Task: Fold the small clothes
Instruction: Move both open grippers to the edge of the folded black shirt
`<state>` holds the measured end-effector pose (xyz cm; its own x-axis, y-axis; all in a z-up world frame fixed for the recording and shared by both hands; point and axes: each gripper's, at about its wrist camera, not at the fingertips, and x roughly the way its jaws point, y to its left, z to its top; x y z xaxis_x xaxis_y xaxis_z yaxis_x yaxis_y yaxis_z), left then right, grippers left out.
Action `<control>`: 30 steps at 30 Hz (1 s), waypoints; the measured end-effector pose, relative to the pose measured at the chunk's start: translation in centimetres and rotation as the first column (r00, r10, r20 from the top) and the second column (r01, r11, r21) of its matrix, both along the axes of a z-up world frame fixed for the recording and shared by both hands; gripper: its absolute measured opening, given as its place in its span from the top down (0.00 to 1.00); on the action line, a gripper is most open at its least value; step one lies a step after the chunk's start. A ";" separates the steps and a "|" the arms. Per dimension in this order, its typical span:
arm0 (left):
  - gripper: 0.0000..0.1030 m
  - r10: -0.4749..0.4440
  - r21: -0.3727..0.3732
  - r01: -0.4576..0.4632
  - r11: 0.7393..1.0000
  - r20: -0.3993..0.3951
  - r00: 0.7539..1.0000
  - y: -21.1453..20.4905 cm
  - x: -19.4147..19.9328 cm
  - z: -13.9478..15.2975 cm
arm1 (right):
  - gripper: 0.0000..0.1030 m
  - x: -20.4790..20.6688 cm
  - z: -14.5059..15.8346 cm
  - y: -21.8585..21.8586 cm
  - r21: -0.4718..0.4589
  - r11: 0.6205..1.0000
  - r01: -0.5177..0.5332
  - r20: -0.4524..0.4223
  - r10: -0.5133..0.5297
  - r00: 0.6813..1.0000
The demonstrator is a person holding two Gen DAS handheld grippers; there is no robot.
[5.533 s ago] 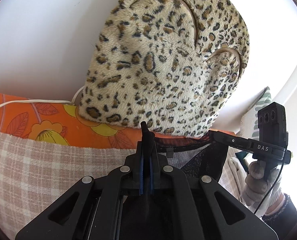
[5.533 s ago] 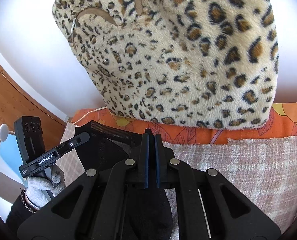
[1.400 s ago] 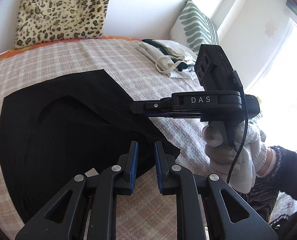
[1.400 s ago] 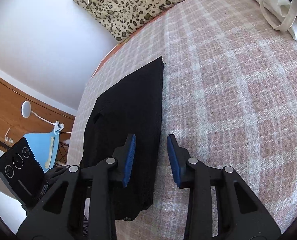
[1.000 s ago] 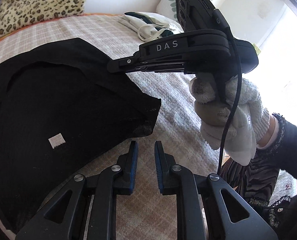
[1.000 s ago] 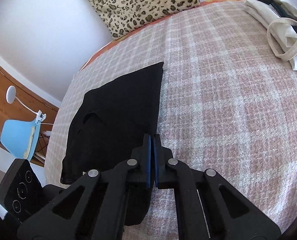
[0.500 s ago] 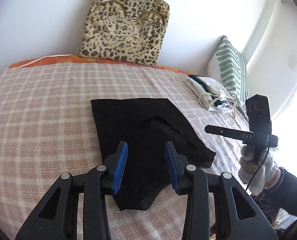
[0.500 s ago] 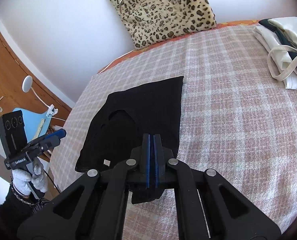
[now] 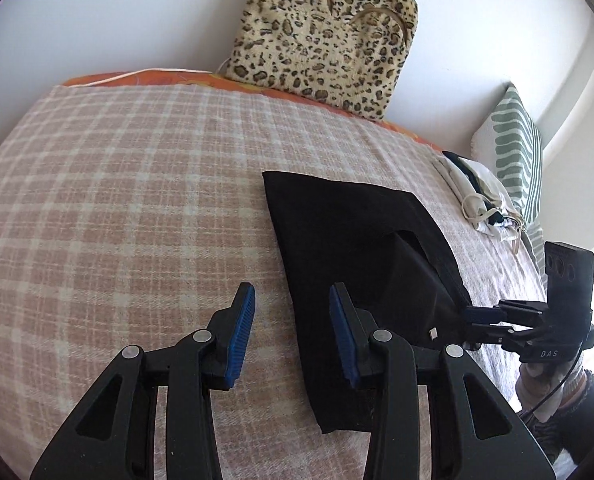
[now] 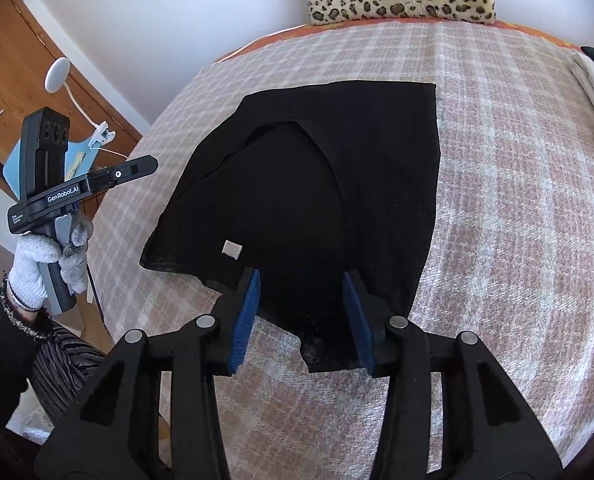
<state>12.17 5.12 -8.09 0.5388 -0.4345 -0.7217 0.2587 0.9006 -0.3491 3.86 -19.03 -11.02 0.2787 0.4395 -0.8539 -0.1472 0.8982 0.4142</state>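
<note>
A checked pink blanket (image 9: 117,208) covers the bed; on it lie a black garment (image 10: 337,168), pale folded clothes (image 9: 485,204).

I am looking across a bed covered by a pink and cream checked blanket (image 9: 117,200), with an orange flowered sheet (image 9: 145,78) showing along its far edge. A leopard-print cushion (image 9: 321,36) is leaning upright against the plain white wall (image 9: 117,12) behind it. At the right end a green and white striped pillow (image 9: 517,152) is standing in the corner, and strong daylight is pouring in beyond it. Off the left side I am seeing a wooden door (image 10: 13,64), a white clip-on lamp (image 10: 59,74) and a pale blue chair (image 10: 77,156).
</note>
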 end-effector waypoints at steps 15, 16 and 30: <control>0.50 0.051 0.091 -0.056 0.994 0.064 0.997 -0.5 1.5 1.1 | 0.39 -2.3 3.0 -4.6 0.080 0.991 0.107 0.080 -0.113 0.990; 0.49 0.051 0.092 -0.057 0.994 0.064 0.997 -0.6 1.6 1.1 | 0.39 -2.2 2.7 -5.1 0.085 0.989 0.123 0.070 -0.129 0.989; 0.37 0.044 -0.169 -0.051 0.984 -0.046 0.998 0.3 4.6 -0.2 | 0.28 -3.0 -0.4 -9.0 0.254 0.921 0.296 -0.102 -0.279 0.955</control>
